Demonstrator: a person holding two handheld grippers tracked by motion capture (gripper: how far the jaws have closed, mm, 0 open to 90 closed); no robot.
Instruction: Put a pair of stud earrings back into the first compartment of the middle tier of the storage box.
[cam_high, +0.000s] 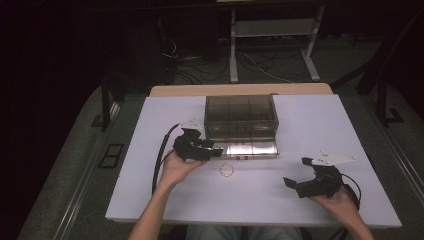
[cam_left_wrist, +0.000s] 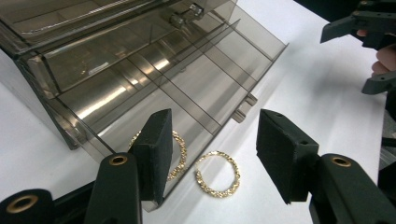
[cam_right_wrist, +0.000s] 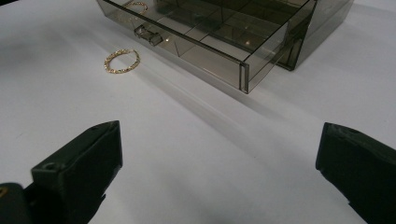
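A smoky clear drawer box (cam_high: 240, 111) stands at the back middle of the white table, its bottom drawer (cam_high: 252, 149) pulled out toward me. One gold ring (cam_left_wrist: 218, 174) lies on the table just in front of the drawer (cam_left_wrist: 187, 93); it is also in the high view (cam_high: 226, 170) and the right gripper view (cam_right_wrist: 122, 60). A second gold ring (cam_left_wrist: 180, 151) lies in the drawer's end compartment, partly hidden by a jaw pad. My left gripper (cam_left_wrist: 215, 140) hovers open above both rings, at the drawer's left end (cam_high: 216, 150). My right gripper (cam_high: 297, 171) is open and holds nothing near the table's front right (cam_right_wrist: 219, 149).
The white table top (cam_high: 310, 125) has free room on both sides of the box. Dividers split the drawer (cam_right_wrist: 210, 42) into several compartments. Behind the table are a white metal frame (cam_high: 272, 30) and loose cables on the floor.
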